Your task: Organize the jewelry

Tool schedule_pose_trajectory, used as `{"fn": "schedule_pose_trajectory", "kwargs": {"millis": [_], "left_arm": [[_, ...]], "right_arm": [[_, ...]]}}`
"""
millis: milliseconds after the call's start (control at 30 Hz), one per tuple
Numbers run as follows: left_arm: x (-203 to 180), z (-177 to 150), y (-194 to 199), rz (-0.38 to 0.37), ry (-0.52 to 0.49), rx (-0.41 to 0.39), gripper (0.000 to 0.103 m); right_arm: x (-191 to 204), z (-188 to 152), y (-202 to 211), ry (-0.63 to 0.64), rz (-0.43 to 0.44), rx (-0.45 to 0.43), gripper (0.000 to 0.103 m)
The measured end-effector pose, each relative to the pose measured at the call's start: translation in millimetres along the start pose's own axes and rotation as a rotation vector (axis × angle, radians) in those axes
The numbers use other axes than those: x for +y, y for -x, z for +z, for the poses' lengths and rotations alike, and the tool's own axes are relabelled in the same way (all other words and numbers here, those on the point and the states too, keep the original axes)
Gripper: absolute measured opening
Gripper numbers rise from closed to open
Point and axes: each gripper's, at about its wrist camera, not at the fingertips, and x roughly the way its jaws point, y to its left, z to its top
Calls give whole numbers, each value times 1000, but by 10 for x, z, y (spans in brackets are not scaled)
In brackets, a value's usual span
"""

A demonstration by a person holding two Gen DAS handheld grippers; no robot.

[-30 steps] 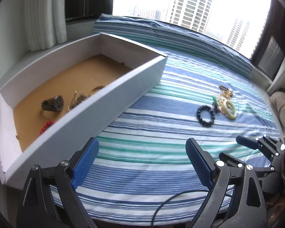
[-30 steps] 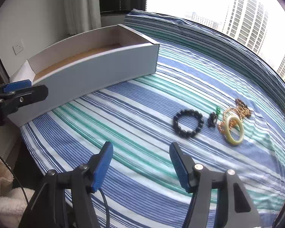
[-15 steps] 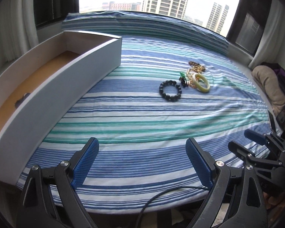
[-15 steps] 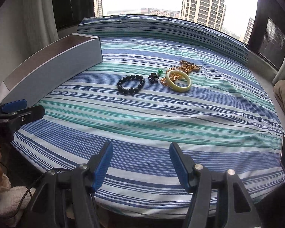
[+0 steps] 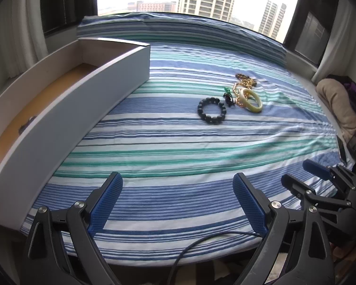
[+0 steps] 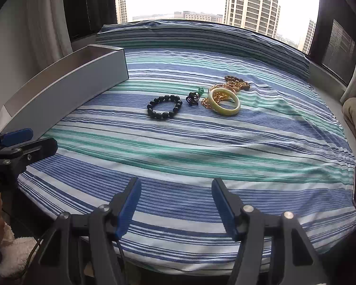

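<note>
- Left gripper [image 5: 178, 201] and right gripper [image 6: 175, 204] both hang wide open and empty over the near edge of the bed [image 5: 178, 142]
- Black bead bracelet [image 6: 165, 106], pale bangle [image 6: 224, 104] and gold chains [image 5: 243, 84] lie clustered mid-bed, well apart from the box [image 5: 83, 99]
- Step in hand looks like choosing the next piece; next move calls for reaching forward and closing on one

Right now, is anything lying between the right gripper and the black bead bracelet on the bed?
Nothing visible. Only bare striped bedsheet lies between the open right gripper and the black bead bracelet. The small dark trinket and pale bangle sit beside it, further right.
</note>
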Motion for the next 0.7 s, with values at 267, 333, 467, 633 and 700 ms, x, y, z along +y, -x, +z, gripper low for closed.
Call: {"fn": "schedule_pose_trajectory", "kwargs": {"millis": [267, 333, 467, 633, 700], "left_arm": [[-39, -2, -81, 0, -7, 24, 94], [-46, -2, -94, 0, -8, 28, 94], [-47, -2, -115, -1, -9, 34, 94], [-29, -8, -150, 0, -1, 47, 94], [-22, -9, -164, -1, 3, 54, 94]], "right_arm": [[-25, 13, -13, -5, 8, 3, 63], [-35, 14, -11, -9, 9, 3, 63], [-58, 22, -11, -14, 7, 1, 63], [-61, 17, -30, -15, 11, 7, 63], [-55, 13, -40, -13, 14, 11, 63]]}}
